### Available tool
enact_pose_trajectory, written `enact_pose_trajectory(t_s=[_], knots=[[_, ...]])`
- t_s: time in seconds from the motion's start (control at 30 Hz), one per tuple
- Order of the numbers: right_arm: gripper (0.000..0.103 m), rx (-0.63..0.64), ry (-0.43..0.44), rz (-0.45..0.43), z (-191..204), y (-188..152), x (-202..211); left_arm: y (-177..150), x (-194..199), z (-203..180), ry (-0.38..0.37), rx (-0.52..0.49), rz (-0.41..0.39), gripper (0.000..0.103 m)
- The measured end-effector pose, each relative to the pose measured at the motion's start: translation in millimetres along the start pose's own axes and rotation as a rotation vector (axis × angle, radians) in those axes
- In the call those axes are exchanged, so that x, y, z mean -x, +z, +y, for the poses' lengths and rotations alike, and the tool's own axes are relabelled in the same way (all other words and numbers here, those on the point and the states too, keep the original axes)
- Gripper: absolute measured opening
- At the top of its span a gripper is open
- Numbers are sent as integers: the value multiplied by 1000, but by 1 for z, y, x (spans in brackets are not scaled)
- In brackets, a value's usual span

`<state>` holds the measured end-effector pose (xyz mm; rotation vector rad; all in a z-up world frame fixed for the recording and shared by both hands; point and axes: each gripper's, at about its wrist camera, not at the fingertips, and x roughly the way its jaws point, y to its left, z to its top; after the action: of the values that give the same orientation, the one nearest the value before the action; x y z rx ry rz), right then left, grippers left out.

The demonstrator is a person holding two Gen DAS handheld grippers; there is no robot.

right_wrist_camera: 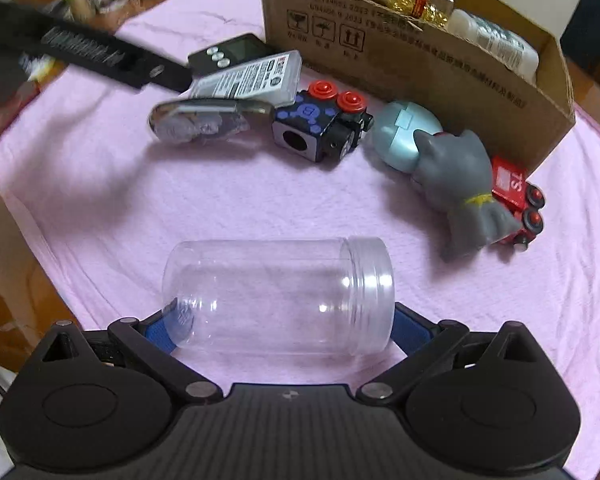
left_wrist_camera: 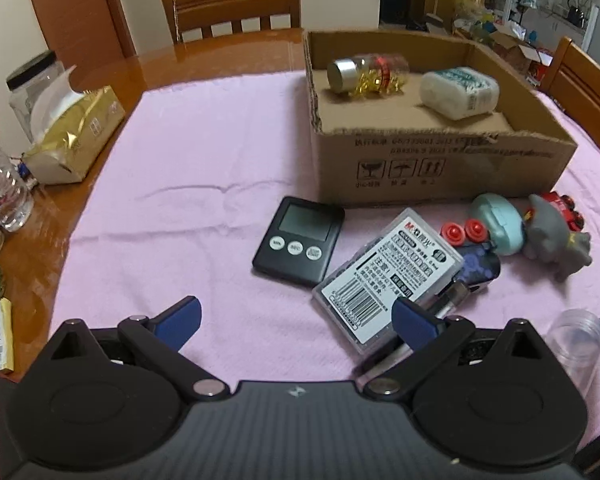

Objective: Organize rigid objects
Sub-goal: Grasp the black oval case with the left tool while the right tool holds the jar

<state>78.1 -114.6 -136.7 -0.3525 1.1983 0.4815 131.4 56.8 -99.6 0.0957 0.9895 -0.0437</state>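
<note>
My left gripper (left_wrist_camera: 296, 320) is open and empty above the pink cloth, near a black timer (left_wrist_camera: 298, 240) and a clear lead case (left_wrist_camera: 388, 276). My right gripper (right_wrist_camera: 284, 320) has its jaws wide apart on either side of a clear plastic jar (right_wrist_camera: 278, 300) lying on its side; whether the pads press it I cannot tell. The cardboard box (left_wrist_camera: 440, 160) holds a capsule bottle (left_wrist_camera: 366, 74) and a white bottle (left_wrist_camera: 458, 92). On the cloth lie a fidget cube (right_wrist_camera: 320, 124), a teal egg case (right_wrist_camera: 404, 136), a grey cat figure (right_wrist_camera: 460, 184) and a red toy train (right_wrist_camera: 520, 196).
A gold tissue pack (left_wrist_camera: 76, 136), a plastic bottle (left_wrist_camera: 0, 192) and a jar (left_wrist_camera: 32, 88) stand on the wooden table at the left. Wooden chairs (left_wrist_camera: 232, 4) stand behind the table. A clear packet (right_wrist_camera: 196, 120) lies beside the cube.
</note>
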Motion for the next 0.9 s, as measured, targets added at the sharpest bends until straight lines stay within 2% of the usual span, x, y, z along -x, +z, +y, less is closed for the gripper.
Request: enact_pose_trajectory(t_s=[0.13,0.27,0.37,0.47,0.57,0.7,0.83,0.9], knots=[[103,-7,-1,-21,-1,-4,3,-10,0,-5,-39,-8,39,101],[103,-6,-1,-50,0,-9,4,-17,7,-10,-50,-16,44,101],[103,-3,-1,-74,0,-15,6,-15,9,-17,-110,-23,32,101],[103,4,4,-78,-3,-14,6,-16,3,-34,-154,-89,39,101],[103,16,10,-78,-3,-16,8,-22,-4,-44,-148,-132,56,101],[103,31,16,-86,-4,-18,10,-30,-10,-37,-132,-113,95,101],[103,35,18,-96,-4,-22,13,-38,-9,-21,-65,-89,114,102],[103,35,18,-101,-4,-23,13,-40,-9,-10,-57,-63,115,102]])
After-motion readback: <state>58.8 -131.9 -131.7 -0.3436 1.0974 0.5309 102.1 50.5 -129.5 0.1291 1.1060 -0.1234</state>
